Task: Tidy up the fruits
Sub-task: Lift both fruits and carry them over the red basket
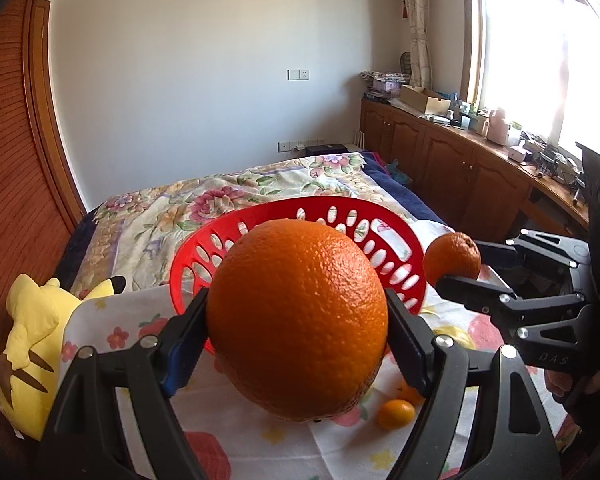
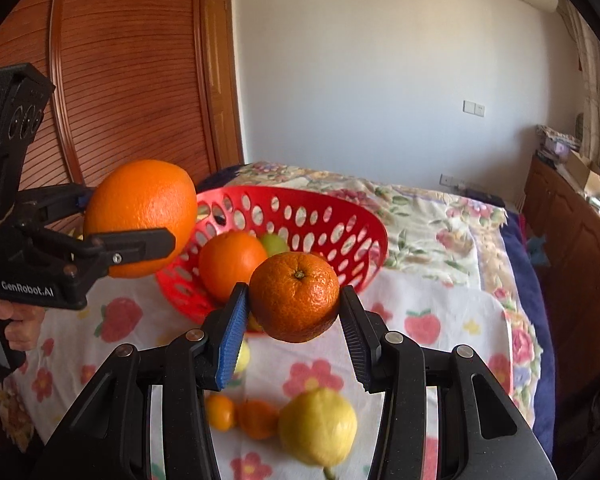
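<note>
My left gripper [image 1: 298, 320] is clamped on a large navel orange [image 1: 298, 320], its two fingers pressed against the fruit's flanks and lifting it clear of the cloth; from the right wrist camera the same orange [image 2: 140, 216] hangs in the air just left of the basket, level with its rim. My right gripper [image 2: 294, 308] is clamped on a smaller, darker mandarin [image 2: 294, 296], stem end facing the lens, blue-padded fingers [image 2: 232, 332] closed against both its sides; in the left wrist view that mandarin [image 1: 452, 258] sits between the right gripper's black fingers just beside the basket's right rim. The red perforated basket [image 2: 340, 216] rests on a white cloth printed with strawberries and flowers [image 2: 440, 312], itself spread over a floral bedspread [image 1: 220, 196]; inside the basket lie another orange [image 2: 232, 264] and, behind it, a greenish-yellow fruit [image 2: 274, 242], touching each other. On the cloth near me a yellow lemon [image 2: 318, 426] lies blurred beside two small orange citrus fruits [image 2: 240, 414]; one small orange fruit [image 1: 396, 414] shows below the held navel orange in the left view. A yellow Pikachu plush [image 1: 32, 320] lies at the cloth's left edge; wooden cabinets [image 1: 440, 160] run beneath the window.
</note>
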Demonstrator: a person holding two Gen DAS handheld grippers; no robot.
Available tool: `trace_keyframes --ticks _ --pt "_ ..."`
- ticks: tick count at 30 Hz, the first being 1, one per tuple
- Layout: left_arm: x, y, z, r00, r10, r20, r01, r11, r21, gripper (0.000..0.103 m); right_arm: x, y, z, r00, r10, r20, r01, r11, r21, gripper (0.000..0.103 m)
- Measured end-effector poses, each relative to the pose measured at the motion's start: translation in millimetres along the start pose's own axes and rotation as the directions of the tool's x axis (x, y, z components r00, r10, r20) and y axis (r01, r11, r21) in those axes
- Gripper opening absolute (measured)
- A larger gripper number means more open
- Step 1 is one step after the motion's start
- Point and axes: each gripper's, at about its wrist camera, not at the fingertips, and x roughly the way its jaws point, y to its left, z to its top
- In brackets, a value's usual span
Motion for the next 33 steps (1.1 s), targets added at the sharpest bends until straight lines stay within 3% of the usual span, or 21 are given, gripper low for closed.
trace_keyframes --ticks 8,18,24,33 --pt "30.2 20.0 11.8 0.999 0.021 -0.035 -0.022 1.000 -0.015 0.081 53.5 -11.3 25.4 0.998 0.021 -0.053 -0.022 1.000 -0.021 0.046" --pt "47.6 36.1 11.0 0.998 0.034 -0.057 -0.036 0.999 -0.034 0.081 103.0 -14.5 28.0 0.988 0.053 -0.142 -0.056 0.998 -0.016 0.046" --pt "54.4 36.7 11.3 0.997 0.032 -0.066 -0.034 0.999 -0.032 0.081 111.5 -10.2 27.8 0.986 0.038 -0.160 -0.042 0.999 -0.022 0.047" --pt "66.8 34.8 19.7 0.996 0.033 -0.083 -0.034 0.999 -0.015 0.081 96.5 -9.8 31.1 0.991 0.044 -0.124 -0.048 0.998 -0.027 0.049"
